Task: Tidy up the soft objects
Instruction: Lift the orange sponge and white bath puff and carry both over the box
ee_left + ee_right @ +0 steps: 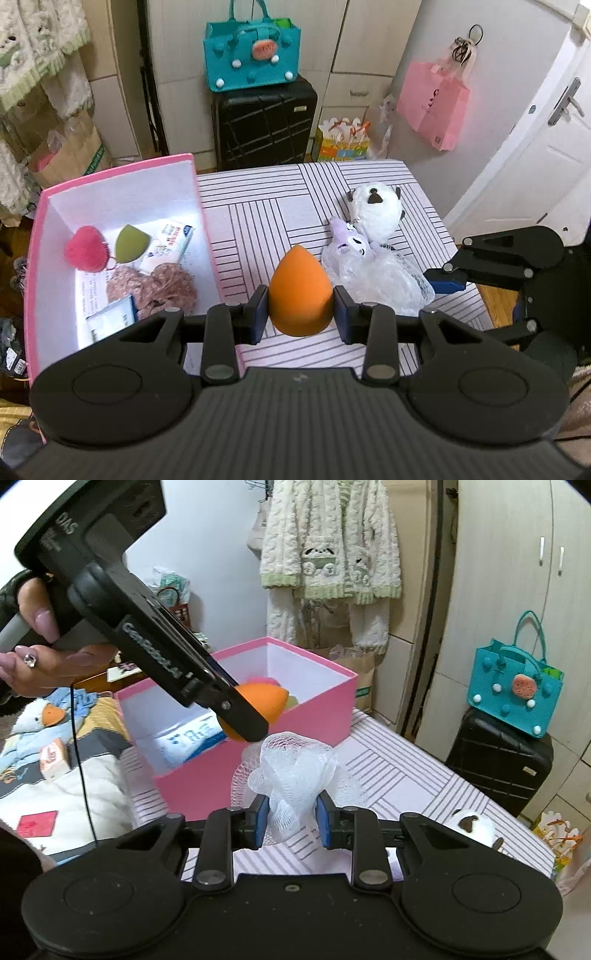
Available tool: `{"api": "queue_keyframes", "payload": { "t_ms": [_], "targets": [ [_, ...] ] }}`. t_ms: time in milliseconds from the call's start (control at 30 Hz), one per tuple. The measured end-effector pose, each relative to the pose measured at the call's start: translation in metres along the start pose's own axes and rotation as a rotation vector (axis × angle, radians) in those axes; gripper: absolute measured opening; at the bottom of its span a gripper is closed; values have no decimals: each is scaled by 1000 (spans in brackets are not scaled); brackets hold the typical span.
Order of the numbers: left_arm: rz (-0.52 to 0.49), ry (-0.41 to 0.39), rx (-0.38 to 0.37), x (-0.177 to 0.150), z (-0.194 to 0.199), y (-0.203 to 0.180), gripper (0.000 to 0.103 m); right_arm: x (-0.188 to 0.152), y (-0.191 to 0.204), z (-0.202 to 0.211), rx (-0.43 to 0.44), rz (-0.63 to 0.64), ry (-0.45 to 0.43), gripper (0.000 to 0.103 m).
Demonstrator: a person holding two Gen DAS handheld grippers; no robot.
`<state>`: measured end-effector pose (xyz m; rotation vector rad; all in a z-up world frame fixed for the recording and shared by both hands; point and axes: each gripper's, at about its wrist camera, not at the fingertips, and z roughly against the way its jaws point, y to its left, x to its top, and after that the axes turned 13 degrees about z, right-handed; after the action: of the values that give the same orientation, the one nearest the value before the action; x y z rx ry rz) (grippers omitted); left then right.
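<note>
Orange foam, smooth and teardrop-shaped: that is the sponge (300, 291) I have clamped between the pads of my left gripper (300, 308), held in the air just beside the pink box (37, 236). My left camera looks down into that box and gives me what the other view hides: a fuzzy red pompom (85, 250), an olive-green sponge (130, 244), a crumpled dusty-pink scrunchie (155, 286) and some printed packets on the white floor of the box. It also shows a white plush bear (375, 210) and a small purple plush (351, 242) lying on the striped tabletop (258, 206), touching a heap of white netting.

My right camera shows that netting properly: a puffy white mesh bath ball (291, 771), and my right gripper (291, 821) is clenched on its lower folds, lifted off the tabletop in front of the box. From here I also see the hand (40, 653) holding the left gripper, whose finger covers part of the orange sponge.

The box interior is mostly screened by its near wall in this view, and the bear is cut down to a sliver of snout. The lettering on the packets is too small to read.
</note>
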<state>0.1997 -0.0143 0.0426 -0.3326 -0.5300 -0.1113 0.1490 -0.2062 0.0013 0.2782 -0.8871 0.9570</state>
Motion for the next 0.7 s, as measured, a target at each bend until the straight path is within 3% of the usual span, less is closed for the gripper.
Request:
{"api": "queue_keyframes", "payload": {
  "t_ms": [367, 700],
  "targets": [
    [0, -78, -5, -25, 55, 32, 36, 29, 23, 18, 55, 29, 42, 30],
    [17, -95, -21, -24, 68, 89, 36, 62, 31, -9, 36, -10, 45, 30]
  ]
}}
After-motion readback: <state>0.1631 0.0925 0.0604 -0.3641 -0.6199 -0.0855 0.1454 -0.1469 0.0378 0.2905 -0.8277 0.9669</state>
